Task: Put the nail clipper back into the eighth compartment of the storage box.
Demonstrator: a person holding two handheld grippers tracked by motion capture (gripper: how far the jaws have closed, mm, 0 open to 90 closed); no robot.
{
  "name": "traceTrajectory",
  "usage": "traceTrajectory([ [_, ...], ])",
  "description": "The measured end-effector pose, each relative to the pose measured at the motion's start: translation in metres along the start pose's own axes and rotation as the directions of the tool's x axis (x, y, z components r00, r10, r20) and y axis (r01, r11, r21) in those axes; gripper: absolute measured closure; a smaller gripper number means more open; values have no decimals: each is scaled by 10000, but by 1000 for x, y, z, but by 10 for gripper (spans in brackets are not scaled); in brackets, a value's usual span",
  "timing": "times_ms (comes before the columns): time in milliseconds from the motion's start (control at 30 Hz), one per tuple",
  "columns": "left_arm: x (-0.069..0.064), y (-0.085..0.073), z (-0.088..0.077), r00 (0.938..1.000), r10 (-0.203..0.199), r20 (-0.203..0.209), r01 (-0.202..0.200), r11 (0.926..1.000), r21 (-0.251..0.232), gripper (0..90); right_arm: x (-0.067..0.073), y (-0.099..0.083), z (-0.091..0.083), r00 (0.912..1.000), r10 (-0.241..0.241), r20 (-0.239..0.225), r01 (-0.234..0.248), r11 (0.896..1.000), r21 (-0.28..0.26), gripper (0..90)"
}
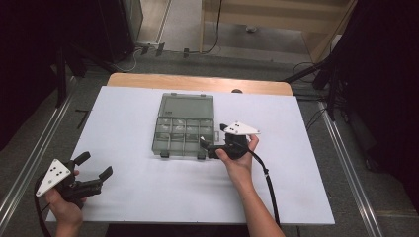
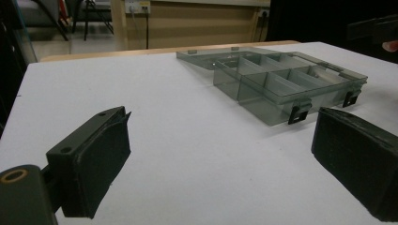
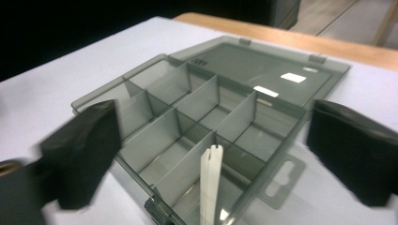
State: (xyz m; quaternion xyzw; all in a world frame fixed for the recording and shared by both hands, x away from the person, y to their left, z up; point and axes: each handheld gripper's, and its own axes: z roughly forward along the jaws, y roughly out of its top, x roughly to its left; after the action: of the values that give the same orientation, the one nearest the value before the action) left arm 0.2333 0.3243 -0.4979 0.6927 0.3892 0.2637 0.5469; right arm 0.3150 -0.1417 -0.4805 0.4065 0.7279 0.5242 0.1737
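A clear grey compartment box (image 1: 184, 129) lies open in the middle of the white table (image 1: 148, 197), its lid (image 1: 188, 105) flat behind it. Dividers split the box (image 3: 159, 140) into several cells. A thin white slat (image 3: 210, 183) stands upright in a near cell; whether anything holds it I cannot tell. My right gripper (image 1: 213, 137) is at the box's front right corner, open, and its jaws straddle the box in the right gripper view (image 3: 213, 117). At the table's front left, well apart from the box (image 2: 281, 84), my left gripper (image 1: 96, 165) is open with nothing between its jaws (image 2: 220, 126).
A strip of bare wood (image 1: 197, 83) runs along the table's far edge. Metal rails (image 1: 346, 148) flank both sides of the table. Cables (image 1: 128, 59) lie on the floor beyond. Dark curtains close in left and right.
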Motion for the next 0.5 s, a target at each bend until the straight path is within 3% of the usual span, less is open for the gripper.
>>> traceTrajectory([
  [233,0,0,0,10000,6,-11,-6,10000,-10,45,-6,-7,-25,10000,90,-9,-90,9995,-302,0],
  [500,0,0,1,10000,58,-28,-58,10000,24,45,-15,-22,-55,9993,199,331,-184,9988,-443,0],
])
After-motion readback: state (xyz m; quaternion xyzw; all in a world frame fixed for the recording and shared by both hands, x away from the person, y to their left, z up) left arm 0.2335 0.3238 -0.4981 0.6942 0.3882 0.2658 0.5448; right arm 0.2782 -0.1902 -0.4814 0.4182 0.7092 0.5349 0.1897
